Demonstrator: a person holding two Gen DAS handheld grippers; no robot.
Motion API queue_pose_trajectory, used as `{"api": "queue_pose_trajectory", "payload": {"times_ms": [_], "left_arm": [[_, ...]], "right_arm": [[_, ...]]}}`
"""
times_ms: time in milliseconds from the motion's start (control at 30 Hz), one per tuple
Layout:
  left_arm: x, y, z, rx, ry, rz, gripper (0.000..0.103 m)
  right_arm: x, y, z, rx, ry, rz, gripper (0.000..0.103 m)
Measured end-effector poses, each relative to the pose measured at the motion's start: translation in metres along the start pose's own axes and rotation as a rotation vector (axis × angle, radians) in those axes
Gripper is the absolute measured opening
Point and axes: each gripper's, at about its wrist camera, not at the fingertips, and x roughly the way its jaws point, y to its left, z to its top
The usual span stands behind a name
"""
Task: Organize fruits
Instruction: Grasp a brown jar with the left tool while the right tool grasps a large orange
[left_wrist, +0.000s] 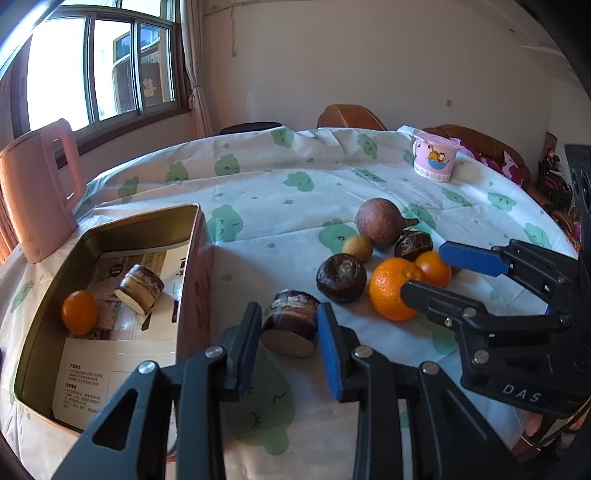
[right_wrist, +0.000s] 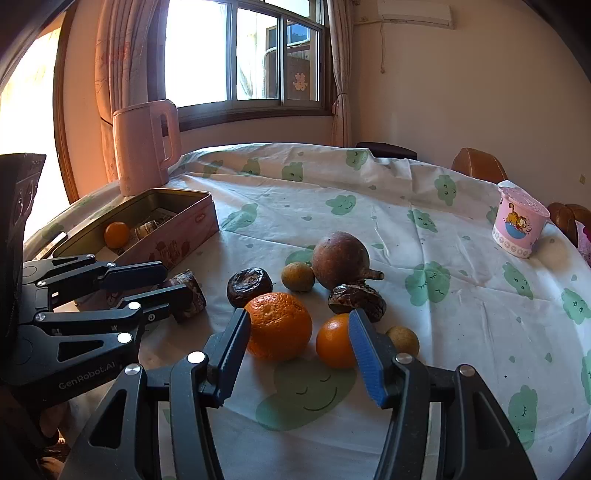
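Note:
My left gripper (left_wrist: 290, 328) is shut on a dark-skinned cut cylinder piece (left_wrist: 291, 325) resting on the tablecloth beside the open tin box (left_wrist: 192, 258); the same grip shows in the right wrist view (right_wrist: 177, 282). The box holds a small orange (left_wrist: 79, 312) and another cut piece (left_wrist: 140, 293). My right gripper (right_wrist: 298, 317) stands open at the fruit cluster. A large orange (right_wrist: 279, 325) lies by its left finger and a small orange (right_wrist: 334, 341) by its right finger. A big brown round fruit (right_wrist: 340, 260) and two dark wrinkled fruits (right_wrist: 249, 286) lie just beyond.
A pink kettle (right_wrist: 144, 147) stands behind the box near the window. A pink cartoon cup (right_wrist: 519, 225) sits at the far right of the round table. Two small tan fruits (right_wrist: 298, 277) lie in the cluster. Brown chairs stand past the far edge.

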Motion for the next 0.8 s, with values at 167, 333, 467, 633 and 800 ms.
{"api": "queue_pose_trajectory", "payload": {"times_ms": [167,333,467,633,800], "left_arm": [[-0.006,0.013,0.001,-0.058,-0.034,-0.013,0.037],[-0.024,0.034,-0.002,-0.163,-0.139,-0.062,0.061],[-0.03,0.041,-0.003,-0.205,-0.175,-0.054,0.069],[-0.031,0.031,-0.002,-0.161,-0.18,-0.041,0.069],[-0.026,0.006,0.0,-0.036,-0.146,0.022,0.067]], "right_arm": [[0.005,0.015,0.004,-0.058,0.022,0.002,0.057],[0.01,0.027,0.007,-0.104,0.04,0.007,0.057],[0.021,0.028,0.011,-0.115,0.09,-0.042,0.06],[0.025,0.025,0.011,-0.121,0.111,-0.064,0.058],[0.023,0.021,0.01,-0.105,0.108,-0.093,0.052]]}}
